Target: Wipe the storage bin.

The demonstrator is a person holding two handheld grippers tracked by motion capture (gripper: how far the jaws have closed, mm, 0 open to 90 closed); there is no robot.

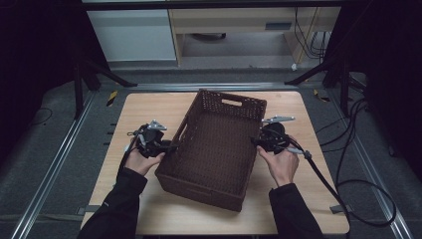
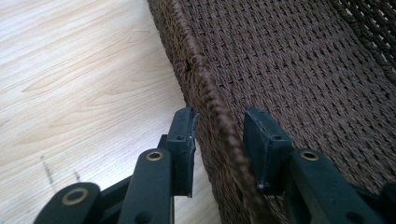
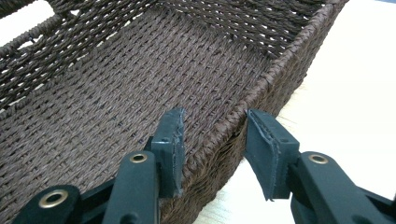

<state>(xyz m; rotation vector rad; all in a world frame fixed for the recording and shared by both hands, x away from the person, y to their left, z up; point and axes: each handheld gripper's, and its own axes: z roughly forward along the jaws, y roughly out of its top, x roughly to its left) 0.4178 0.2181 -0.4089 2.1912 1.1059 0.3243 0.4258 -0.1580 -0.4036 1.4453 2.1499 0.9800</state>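
Jaws parted, straddling basket (image 1: 214,144) rims: left gripper (image 2: 217,135) over its left wall, right gripper (image 3: 212,140) over its right wall, pads not clamping. Basket askew, mid-table (image 1: 149,107).

Bare table (image 1: 149,107) left and right, basket (image 1: 214,149) blocking the middle

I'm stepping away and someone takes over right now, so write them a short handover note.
Left gripper: jaws straddle the left wall of the wicker basket, a gap at both pads, not clamped.
Right gripper: jaws astride the right wall, also not clamped.
Basket sits empty and skewed in the middle of the table.
Done: both grippers placed on the rims.
Left: probably close both and move the basket.
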